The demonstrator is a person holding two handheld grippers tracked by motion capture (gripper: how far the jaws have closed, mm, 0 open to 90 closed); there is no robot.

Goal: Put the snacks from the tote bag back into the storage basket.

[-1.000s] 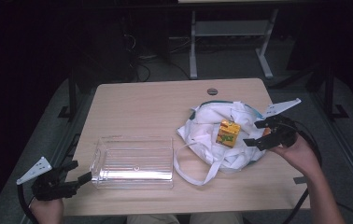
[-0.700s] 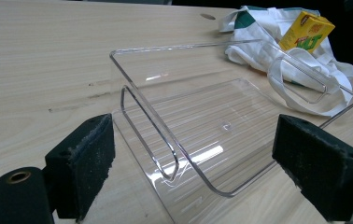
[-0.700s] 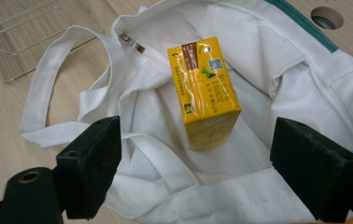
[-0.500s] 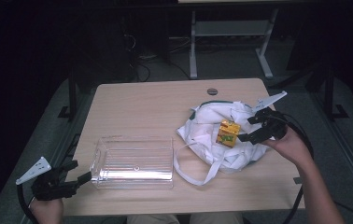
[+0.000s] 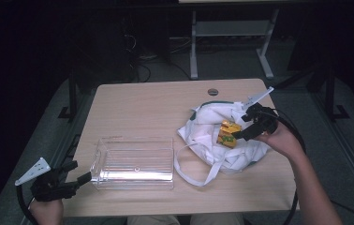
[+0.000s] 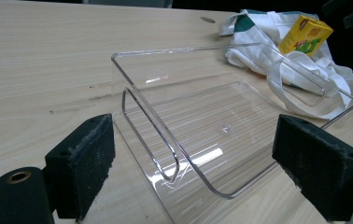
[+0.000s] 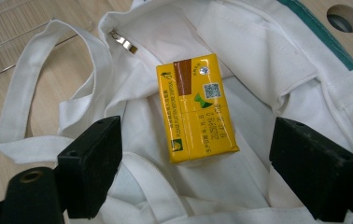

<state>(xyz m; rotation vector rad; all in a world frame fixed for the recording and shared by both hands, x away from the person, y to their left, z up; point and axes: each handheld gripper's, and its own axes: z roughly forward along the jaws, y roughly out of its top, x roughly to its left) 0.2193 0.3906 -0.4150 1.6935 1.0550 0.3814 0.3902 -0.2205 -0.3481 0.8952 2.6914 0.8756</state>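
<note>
A yellow drink carton (image 5: 228, 133) (image 7: 196, 108) (image 6: 304, 33) lies on a crumpled white cloth bag (image 5: 211, 136) (image 7: 268, 60) (image 6: 263, 42) at the table's right. My right gripper (image 5: 243, 131) (image 7: 195, 175) hovers open just above the carton, its jaws spread to either side of it and not touching. A clear plastic box (image 5: 134, 162) (image 6: 221, 126) stands empty at the front left. My left gripper (image 5: 80, 174) (image 6: 198, 168) is open at the box's near end, with the box's handle between its jaws.
The bag's long white strap (image 5: 198, 171) loops toward the clear box. A round cable hole (image 5: 213, 92) sits near the table's far edge. The floor behind holds a white desk frame (image 5: 231, 42) and cables. Bare tabletop (image 5: 142, 108) stretches across the back left.
My right gripper has moved left and forward over the bag to hover above the carton. The left gripper and the clear box have stayed in place.
</note>
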